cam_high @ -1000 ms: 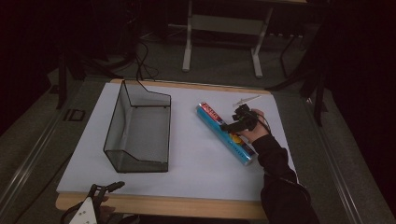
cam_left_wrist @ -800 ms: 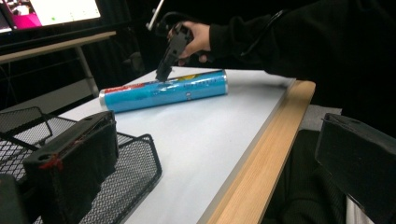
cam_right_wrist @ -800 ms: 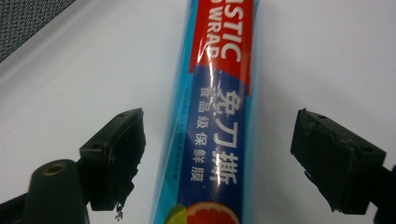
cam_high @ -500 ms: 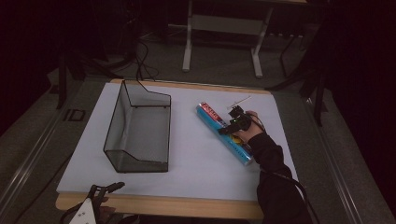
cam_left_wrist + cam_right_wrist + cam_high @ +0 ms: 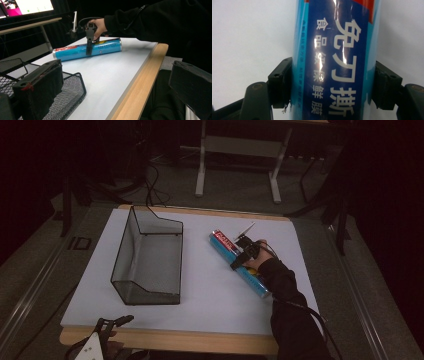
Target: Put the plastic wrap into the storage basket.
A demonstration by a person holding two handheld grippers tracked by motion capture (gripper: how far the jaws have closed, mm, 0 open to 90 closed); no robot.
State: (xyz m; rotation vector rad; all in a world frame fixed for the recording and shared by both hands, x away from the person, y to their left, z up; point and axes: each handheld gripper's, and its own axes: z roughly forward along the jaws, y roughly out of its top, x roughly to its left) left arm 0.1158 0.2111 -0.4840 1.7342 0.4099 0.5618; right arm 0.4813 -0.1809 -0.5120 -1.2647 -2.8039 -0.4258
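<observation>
Two black fingers (image 5: 282, 85) of the right gripper (image 5: 332, 85) press on the sides of the blue tube (image 5: 334, 57), one on each side, and no gap shows between pad and label. They have just been closing, and now the tube is clamped between them. The tube lies flat on the white desk (image 5: 210, 285), so the fingers come down from above and take it across its narrow width, near its middle; I judge this keeps the long tube balanced if it is lifted.

Outward from these fingers, the right hand (image 5: 260, 254) and its dark sleeve reach away toward the near desk edge. To the side of the grip, well apart, stands the black mesh basket (image 5: 147, 260), open at the top. It is probably where the tube should go.

Far from the tube, at the near edge of the desk, the left gripper (image 5: 112, 325) waits low. In the left gripper view its two fingers (image 5: 37, 87) stand wide apart with nothing between them, and the basket corner is just beside them.
</observation>
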